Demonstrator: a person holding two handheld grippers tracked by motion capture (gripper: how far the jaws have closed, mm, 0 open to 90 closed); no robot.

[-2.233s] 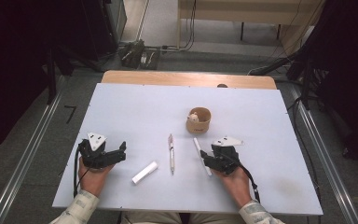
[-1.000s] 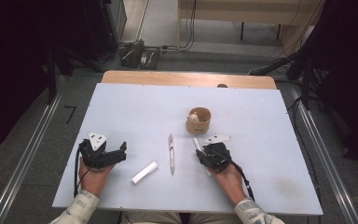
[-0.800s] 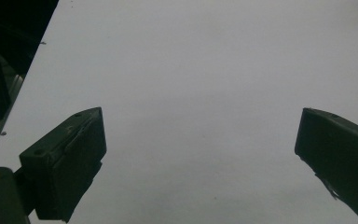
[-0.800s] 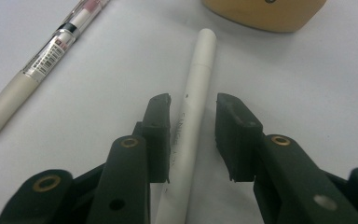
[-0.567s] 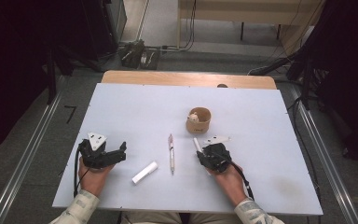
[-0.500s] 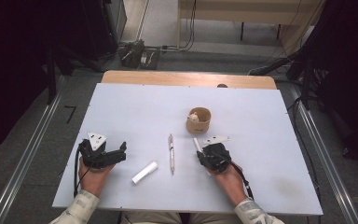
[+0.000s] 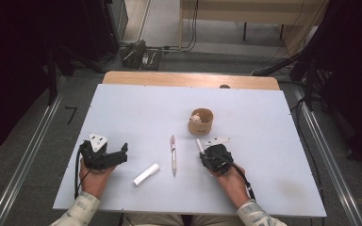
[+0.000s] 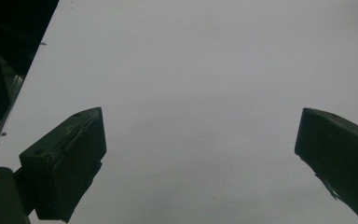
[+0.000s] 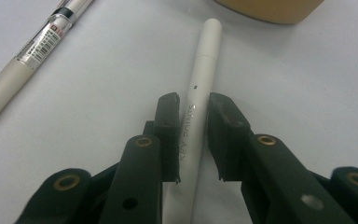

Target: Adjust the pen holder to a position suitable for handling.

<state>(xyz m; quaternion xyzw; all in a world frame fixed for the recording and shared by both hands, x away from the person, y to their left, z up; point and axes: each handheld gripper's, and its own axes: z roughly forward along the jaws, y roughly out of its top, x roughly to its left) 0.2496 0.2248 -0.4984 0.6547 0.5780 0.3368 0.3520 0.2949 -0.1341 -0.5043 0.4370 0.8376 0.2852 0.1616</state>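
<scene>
Right tongs closing on the white pen, left tongs idle

The right tongs (image 9: pixel 192 122) sit low over the surface toward its near edge, jaws narrowed around the white pen (image 9: pixel 196 100), which lies flat just short of the wooden cup (image 7: pixel 201 120). They have just been closing with the barrel between them; a sliver of gap seems to remain at each pad, so I judge the grasp not quite made. The left tongs (image 7: pixel 118 154) rest near the near-left corner, jaws wide and empty. A second pen (image 7: pixel 173 154) and a white cap (image 7: pixel 146 173) lie between the hands. Next comes a firm squeeze, then a level lift toward the cup without rolling the pen.
</scene>
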